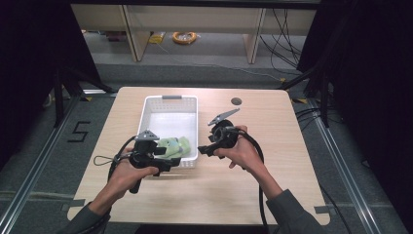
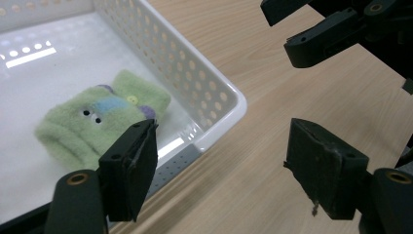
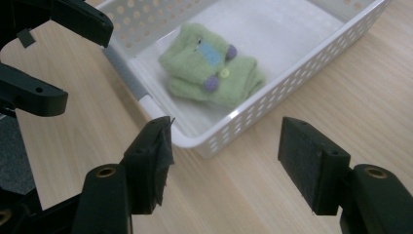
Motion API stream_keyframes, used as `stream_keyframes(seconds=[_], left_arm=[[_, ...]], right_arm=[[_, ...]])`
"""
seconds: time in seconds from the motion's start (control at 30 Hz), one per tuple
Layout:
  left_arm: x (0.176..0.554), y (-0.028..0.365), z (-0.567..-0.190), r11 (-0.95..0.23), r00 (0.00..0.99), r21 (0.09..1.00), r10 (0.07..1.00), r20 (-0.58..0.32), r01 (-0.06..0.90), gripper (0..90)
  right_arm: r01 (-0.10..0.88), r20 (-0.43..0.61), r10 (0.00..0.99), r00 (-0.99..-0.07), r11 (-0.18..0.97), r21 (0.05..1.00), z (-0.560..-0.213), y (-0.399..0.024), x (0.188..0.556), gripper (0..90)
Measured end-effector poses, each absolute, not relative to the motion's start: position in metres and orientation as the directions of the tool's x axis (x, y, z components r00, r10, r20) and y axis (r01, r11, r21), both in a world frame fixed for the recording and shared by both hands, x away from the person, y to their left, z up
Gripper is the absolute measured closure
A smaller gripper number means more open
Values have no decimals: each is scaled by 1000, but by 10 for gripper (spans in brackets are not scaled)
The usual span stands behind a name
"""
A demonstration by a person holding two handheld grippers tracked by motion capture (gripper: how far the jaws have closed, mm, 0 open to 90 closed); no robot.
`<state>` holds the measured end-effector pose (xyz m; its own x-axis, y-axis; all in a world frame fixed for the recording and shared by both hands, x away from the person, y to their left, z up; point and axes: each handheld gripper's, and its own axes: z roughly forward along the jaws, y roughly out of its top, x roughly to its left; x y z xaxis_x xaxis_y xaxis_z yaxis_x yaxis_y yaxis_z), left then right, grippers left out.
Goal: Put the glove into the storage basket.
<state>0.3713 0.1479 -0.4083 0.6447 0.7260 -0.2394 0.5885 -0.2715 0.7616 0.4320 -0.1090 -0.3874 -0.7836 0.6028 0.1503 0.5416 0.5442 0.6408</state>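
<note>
Left gripper view shows the left gripper (image 2: 221, 165) with jaws apart and empty at the lower frame; the right gripper (image 3: 226, 163) is likewise spread, holding nothing. Between them, in the near end of the white perforated plastic basket (image 3: 253, 114), lies the folded green fleece cloth with purple buttons (image 3: 212, 73). It looks light, soft and floppy; pinching a thick folded edge seems safest.

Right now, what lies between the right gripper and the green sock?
In the right gripper view, the basket's perforated white wall stands between the open right gripper and the sock inside.
</note>
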Motion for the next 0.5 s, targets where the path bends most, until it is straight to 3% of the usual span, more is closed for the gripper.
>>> stream_keyframes(seconds=[0.27, 0.5], left_arm=[[353, 139, -413, -258, 670, 796, 705, -232, 547, 152], [345, 131, -422, -256, 689, 804, 683, -243, 537, 153]], right_arm=[[538, 151, 613, -775, 517, 666, -388, -130, 415, 297], [503, 142, 600, -787, 490, 712, -395, -146, 403, 297]])
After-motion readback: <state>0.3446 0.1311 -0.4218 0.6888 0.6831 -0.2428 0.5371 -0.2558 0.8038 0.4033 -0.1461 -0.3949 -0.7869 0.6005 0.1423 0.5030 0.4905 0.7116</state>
